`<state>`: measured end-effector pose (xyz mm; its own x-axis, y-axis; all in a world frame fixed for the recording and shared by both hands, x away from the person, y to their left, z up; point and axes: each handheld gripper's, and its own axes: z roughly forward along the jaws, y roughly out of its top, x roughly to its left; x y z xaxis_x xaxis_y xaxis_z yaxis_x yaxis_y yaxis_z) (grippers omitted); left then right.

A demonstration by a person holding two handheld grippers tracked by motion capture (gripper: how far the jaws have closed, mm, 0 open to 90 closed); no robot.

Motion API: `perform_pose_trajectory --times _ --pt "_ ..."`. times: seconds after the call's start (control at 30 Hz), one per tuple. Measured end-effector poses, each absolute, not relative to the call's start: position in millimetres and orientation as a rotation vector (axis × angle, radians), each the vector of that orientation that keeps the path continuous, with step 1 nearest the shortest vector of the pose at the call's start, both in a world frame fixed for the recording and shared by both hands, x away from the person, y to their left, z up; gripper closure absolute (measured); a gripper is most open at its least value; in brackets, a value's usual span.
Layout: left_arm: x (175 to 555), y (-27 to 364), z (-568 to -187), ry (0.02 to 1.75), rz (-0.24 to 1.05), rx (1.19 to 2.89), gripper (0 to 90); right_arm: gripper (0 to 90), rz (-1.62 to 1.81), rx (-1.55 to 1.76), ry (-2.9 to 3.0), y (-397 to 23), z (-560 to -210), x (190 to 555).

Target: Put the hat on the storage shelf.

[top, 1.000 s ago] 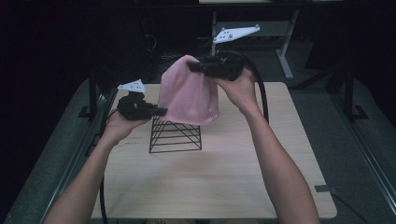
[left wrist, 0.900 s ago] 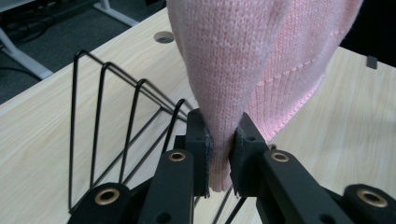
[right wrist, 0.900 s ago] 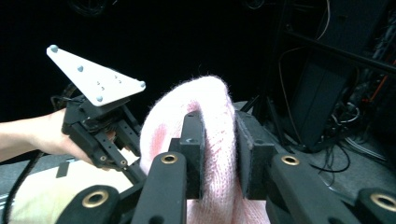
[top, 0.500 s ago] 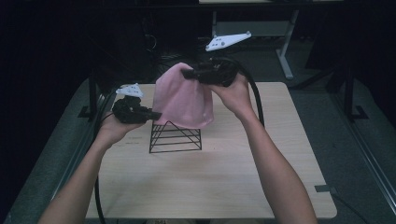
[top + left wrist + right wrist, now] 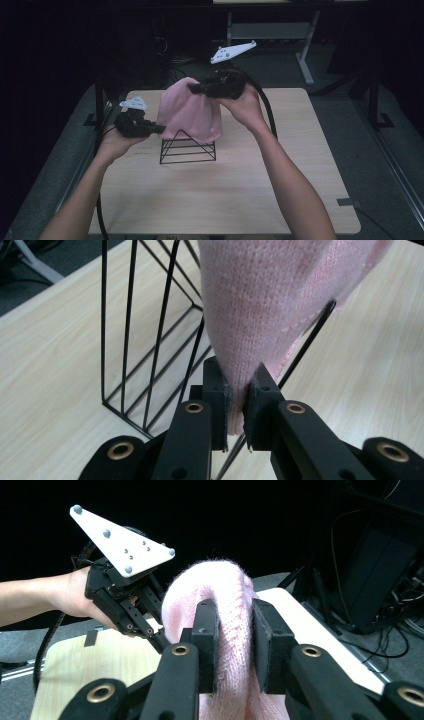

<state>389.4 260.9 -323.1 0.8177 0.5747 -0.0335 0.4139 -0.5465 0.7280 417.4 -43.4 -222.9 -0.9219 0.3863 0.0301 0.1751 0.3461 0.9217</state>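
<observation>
Lowered since before, pink knit cloth (image 5: 187,112) overhangs the wire rack (image 5: 187,149).

Pink knit cloth (image 5: 190,112) lower – now draping wire rack (image 5: 187,147) apex.

light: dim room, dark bkgd | worktop (image 5: 280,190) lit from above | high view soft/grainy | gripper views sharp, near jaws slightly blurred
</observation>
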Motion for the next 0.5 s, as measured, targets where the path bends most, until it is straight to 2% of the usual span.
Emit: perform_pose_trajectory --times 0.5 --pt "387 268 -341 0.76 0.252 2.266 81.6 73.3 1.561 0.481 2.495 -30 -236 417"
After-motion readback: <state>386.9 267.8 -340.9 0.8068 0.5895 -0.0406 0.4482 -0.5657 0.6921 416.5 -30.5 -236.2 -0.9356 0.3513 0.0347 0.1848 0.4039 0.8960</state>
